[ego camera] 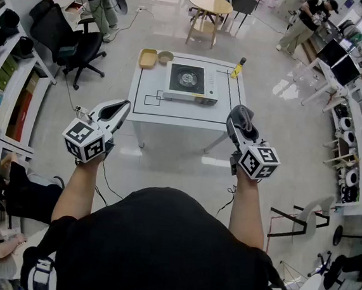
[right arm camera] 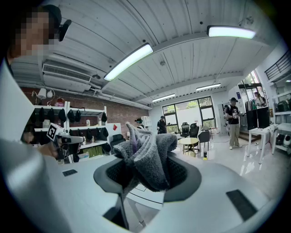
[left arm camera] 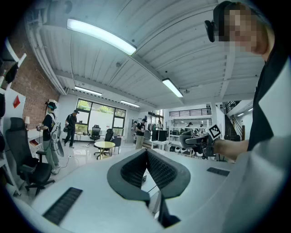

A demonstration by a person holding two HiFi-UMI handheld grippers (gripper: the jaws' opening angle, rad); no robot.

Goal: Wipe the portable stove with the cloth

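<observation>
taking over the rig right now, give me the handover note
Left gripper: shut, nothing in it, held out in front of the body.
Right gripper: shut on the grey cloth, which is bunched between its jaws.
The portable stove sits mid-way along the white table ahead. Both grippers are short of the table, over the floor.
Done: the cloth is in grip.
Left: step up to the table, bring the cloth onto the stove and wipe it.
</observation>
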